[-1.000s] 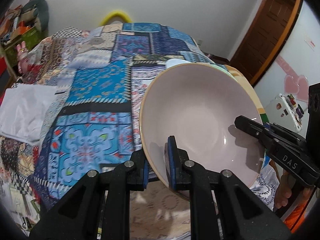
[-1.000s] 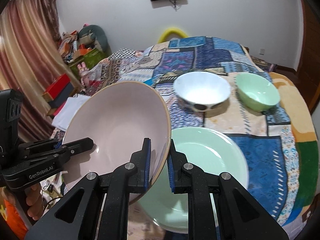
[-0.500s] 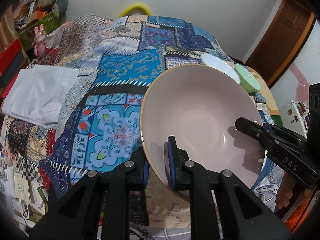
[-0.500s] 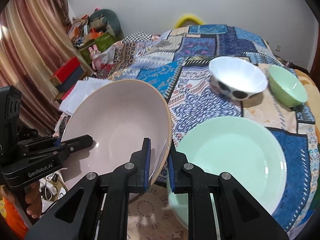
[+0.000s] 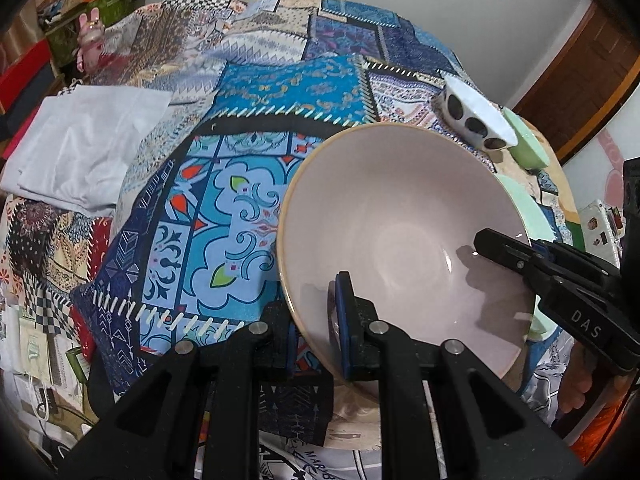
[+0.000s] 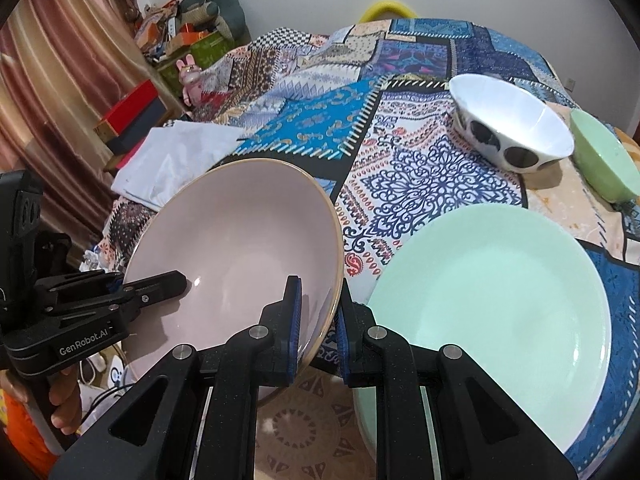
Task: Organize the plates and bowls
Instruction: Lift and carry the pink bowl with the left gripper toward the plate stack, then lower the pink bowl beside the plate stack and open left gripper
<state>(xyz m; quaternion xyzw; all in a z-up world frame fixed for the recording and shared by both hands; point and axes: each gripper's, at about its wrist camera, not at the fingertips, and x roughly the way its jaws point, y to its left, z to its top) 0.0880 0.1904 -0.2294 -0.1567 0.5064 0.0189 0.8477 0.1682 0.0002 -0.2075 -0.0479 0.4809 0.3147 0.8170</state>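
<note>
The pink bowl (image 6: 236,248), carried between both grippers, now sits lower and closer to the patchwork cloth (image 6: 420,184), with the green plate (image 6: 500,300) at its 3 o'clock.

A patchwork quilt (image 6: 404,184) in blues covers the bed. Far left, a white folded cloth (image 6: 172,160) lies on it, near a pink curtain (image 6: 60,92) and red box (image 6: 128,110).

Patchwork-covered bed (image 6: 400,184) bears green plate (image 6: 500,280), two bowls (image 6: 512,120).

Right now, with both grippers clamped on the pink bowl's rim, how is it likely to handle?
The pink bowl looks rigid and glazed, so probably slippery. It hangs tilted, held only at its rim, so it could pivot. Likely ceramic, so breakable if dropped.
</note>
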